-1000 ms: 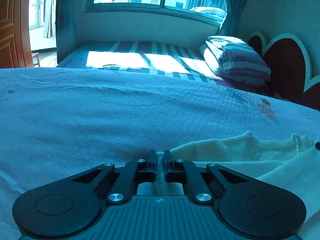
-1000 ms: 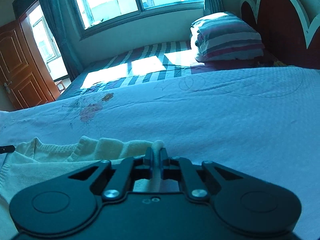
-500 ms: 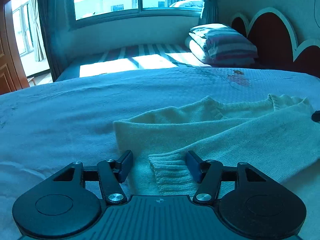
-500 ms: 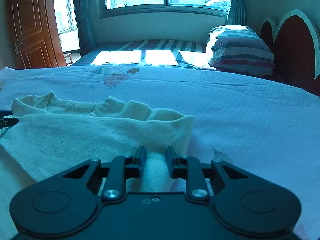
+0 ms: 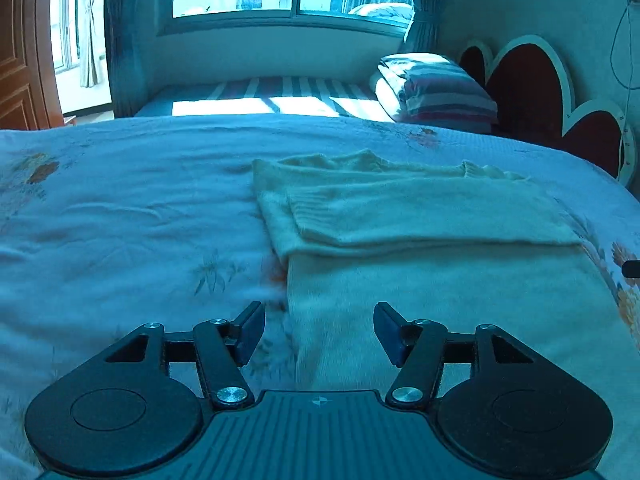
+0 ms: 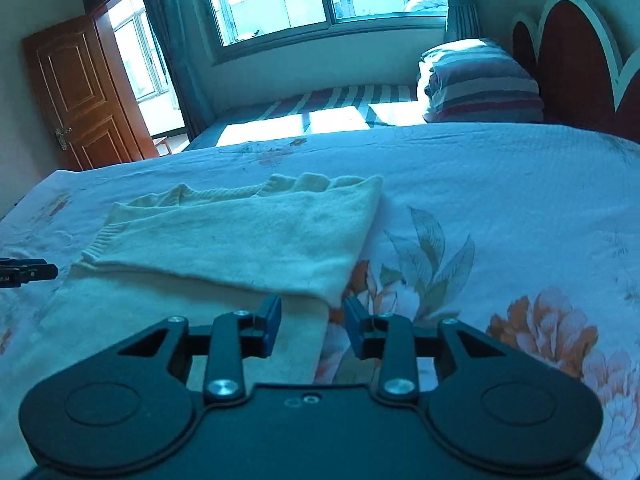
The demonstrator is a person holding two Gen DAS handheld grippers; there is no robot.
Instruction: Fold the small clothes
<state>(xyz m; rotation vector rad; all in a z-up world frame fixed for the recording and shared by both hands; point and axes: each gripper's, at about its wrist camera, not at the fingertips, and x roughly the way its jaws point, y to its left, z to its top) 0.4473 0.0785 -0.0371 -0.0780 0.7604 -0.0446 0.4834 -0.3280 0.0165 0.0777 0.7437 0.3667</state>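
Note:
A cream knit sweater (image 5: pixel 420 220) lies flat on the floral bedspread (image 5: pixel 120 220), its sleeves folded across the chest. It also shows in the right wrist view (image 6: pixel 240 240). My left gripper (image 5: pixel 319 332) is open and empty, above the sweater's lower left edge. My right gripper (image 6: pixel 312 326) is open and empty, above the sweater's lower right edge. The left gripper's tip (image 6: pixel 28 272) shows at the left edge of the right wrist view.
A stack of striped bedding (image 5: pixel 436 92) sits by the red heart-shaped headboard (image 5: pixel 536 92). A second striped bed (image 5: pixel 260 96) lies under the window. A wooden door (image 6: pixel 80 92) stands at the left.
Both grippers let go of the sweater sleeves, opened and pulled back toward the hem. The sleeves now lie folded across the sweater.

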